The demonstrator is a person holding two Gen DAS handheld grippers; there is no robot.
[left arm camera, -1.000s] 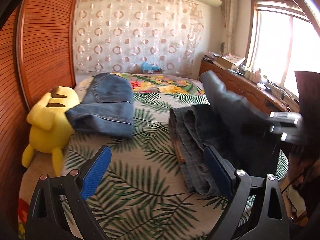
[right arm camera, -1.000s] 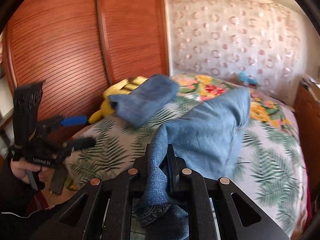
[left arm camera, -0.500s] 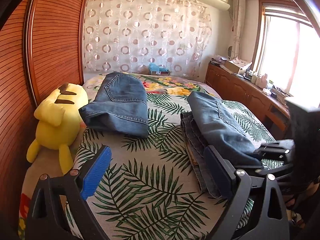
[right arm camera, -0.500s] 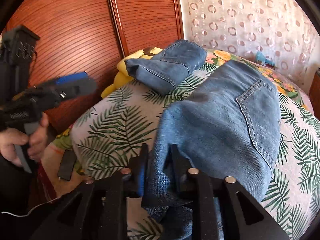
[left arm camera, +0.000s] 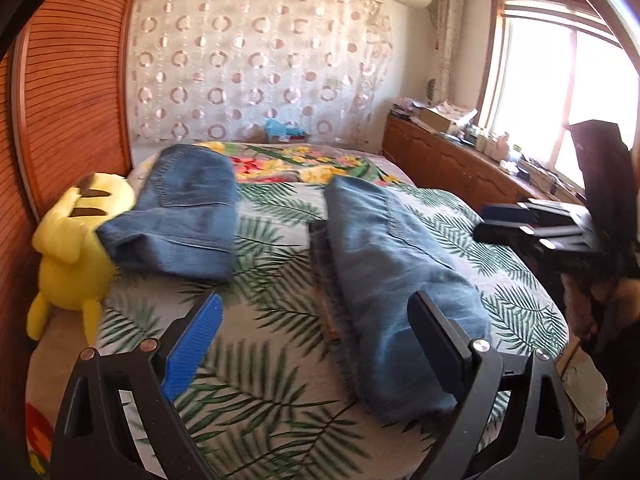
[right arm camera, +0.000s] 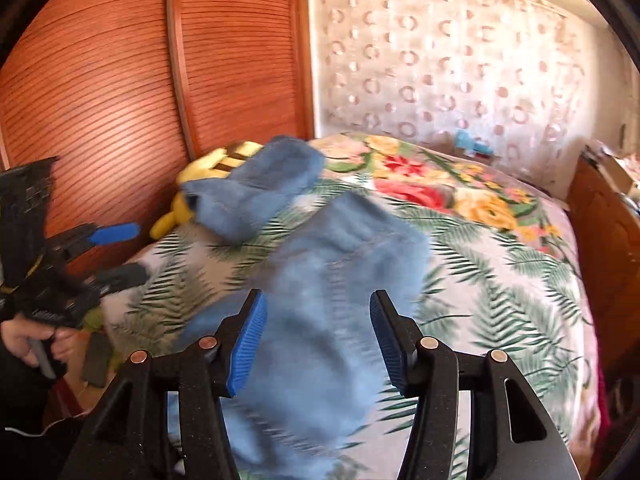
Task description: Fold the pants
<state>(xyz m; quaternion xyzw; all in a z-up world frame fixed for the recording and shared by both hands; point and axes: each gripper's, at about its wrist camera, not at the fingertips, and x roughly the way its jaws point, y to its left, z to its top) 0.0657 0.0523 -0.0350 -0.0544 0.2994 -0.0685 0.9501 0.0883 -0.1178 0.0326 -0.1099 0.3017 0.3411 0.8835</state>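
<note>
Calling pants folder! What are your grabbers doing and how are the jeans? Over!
Right gripper open, jaws just opened, off the folded jeans lying on the bed. Left gripper open, empty. Second folded jeans and yellow plush toy off aside.

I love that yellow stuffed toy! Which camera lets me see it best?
The left wrist view. There the yellow plush toy sits in full sight by the wooden wall, body, leg and ears showing, with folded jeans touching its side. The right wrist view shows only blurry yellow bits peeking out behind those jeans.
</note>
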